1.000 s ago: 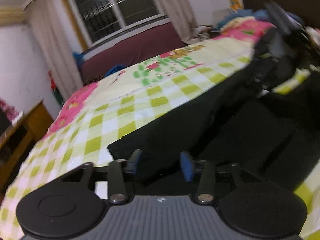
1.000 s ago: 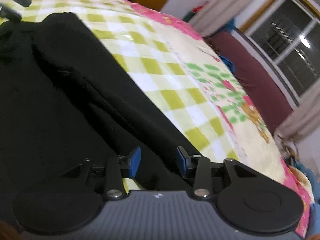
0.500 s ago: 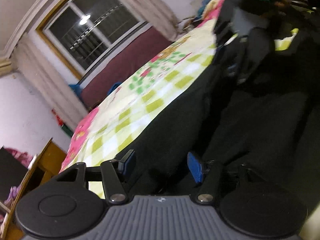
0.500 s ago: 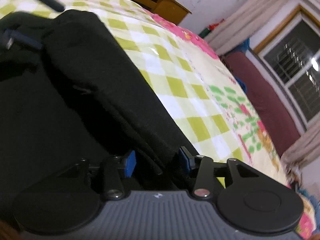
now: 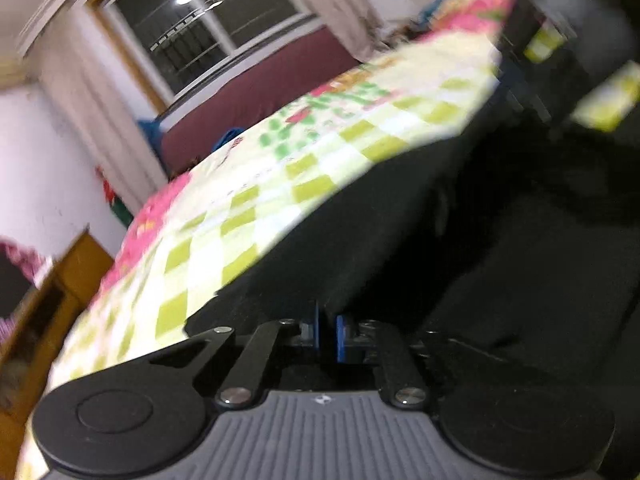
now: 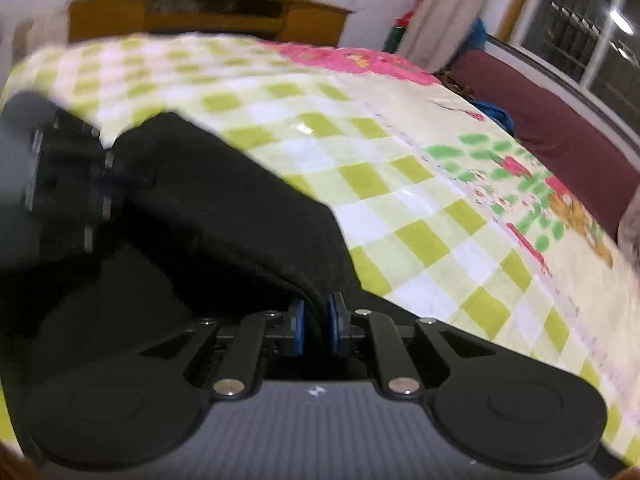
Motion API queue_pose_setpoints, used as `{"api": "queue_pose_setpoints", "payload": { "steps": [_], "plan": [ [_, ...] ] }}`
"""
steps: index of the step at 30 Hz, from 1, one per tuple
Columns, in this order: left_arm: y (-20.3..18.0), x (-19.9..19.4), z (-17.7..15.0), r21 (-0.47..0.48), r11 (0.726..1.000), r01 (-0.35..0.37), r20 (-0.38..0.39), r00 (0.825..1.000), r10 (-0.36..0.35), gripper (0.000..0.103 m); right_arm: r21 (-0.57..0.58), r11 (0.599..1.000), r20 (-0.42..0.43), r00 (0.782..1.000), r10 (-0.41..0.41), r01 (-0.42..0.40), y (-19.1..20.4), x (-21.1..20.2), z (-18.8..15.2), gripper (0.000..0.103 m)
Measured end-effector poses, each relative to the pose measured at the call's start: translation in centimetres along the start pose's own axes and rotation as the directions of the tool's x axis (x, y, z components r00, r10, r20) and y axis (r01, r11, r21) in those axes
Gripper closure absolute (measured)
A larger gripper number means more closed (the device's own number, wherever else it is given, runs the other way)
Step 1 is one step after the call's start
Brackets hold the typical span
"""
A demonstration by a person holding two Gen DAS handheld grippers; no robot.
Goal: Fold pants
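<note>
Black pants (image 5: 500, 248) lie on a bed with a green-and-white checked sheet (image 5: 248, 208). My left gripper (image 5: 327, 334) is shut on the near edge of the pants, its blue pads close together with cloth between them. In the right wrist view the pants (image 6: 224, 208) stretch to the left. My right gripper (image 6: 316, 330) is shut on a fold of their edge. The left gripper (image 6: 68, 184) shows blurred at the far left, at the other end of the pants. The right gripper (image 5: 532, 60) shows blurred at the top right of the left wrist view.
A wooden cabinet (image 6: 208, 12) stands beyond the bed's end. A maroon panel (image 6: 560, 120) and a window with curtains (image 5: 208, 20) run along the far side. Colourful bedding (image 5: 472, 4) is piled at the head of the bed.
Both grippers were open around the pants' edge and have shut on the cloth. Both views have swung and are motion-blurred.
</note>
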State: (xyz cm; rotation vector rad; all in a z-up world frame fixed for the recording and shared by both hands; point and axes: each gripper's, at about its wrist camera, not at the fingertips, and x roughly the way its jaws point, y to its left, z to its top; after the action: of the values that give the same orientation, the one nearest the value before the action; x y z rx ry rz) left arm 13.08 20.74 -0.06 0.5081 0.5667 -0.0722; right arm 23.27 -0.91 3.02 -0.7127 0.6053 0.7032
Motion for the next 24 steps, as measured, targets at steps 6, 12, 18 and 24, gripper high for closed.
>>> {"api": "queue_pose_setpoints", "payload": {
  "steps": [6,12,18,24],
  "plan": [
    [2.0,-1.6,1.6,-0.058,0.998,-0.017,0.045,0.999,0.020,0.079,-0.128,0.991,0.088,0.996,-0.027,0.038,2.6,0.5,0.9,0.047],
    [3.4,-2.7,3.1,-0.081,0.997,-0.009,0.090,0.996,0.016,0.079,-0.052,0.999,0.120,0.993,-0.010,0.016,1.5,1.7,2.5,0.044],
    [4.6,-2.7,3.8,-0.100,0.995,0.018,0.099,0.995,-0.008,0.079,-0.101,0.994,0.100,0.994,-0.039,0.049,0.3,1.5,1.3,0.044],
    [4.3,-2.9,3.5,-0.050,0.999,0.002,0.075,0.997,0.001,0.079,0.043,0.997,0.044,0.997,-0.064,0.063,-1.5,2.8,2.2,0.098]
  ]
}}
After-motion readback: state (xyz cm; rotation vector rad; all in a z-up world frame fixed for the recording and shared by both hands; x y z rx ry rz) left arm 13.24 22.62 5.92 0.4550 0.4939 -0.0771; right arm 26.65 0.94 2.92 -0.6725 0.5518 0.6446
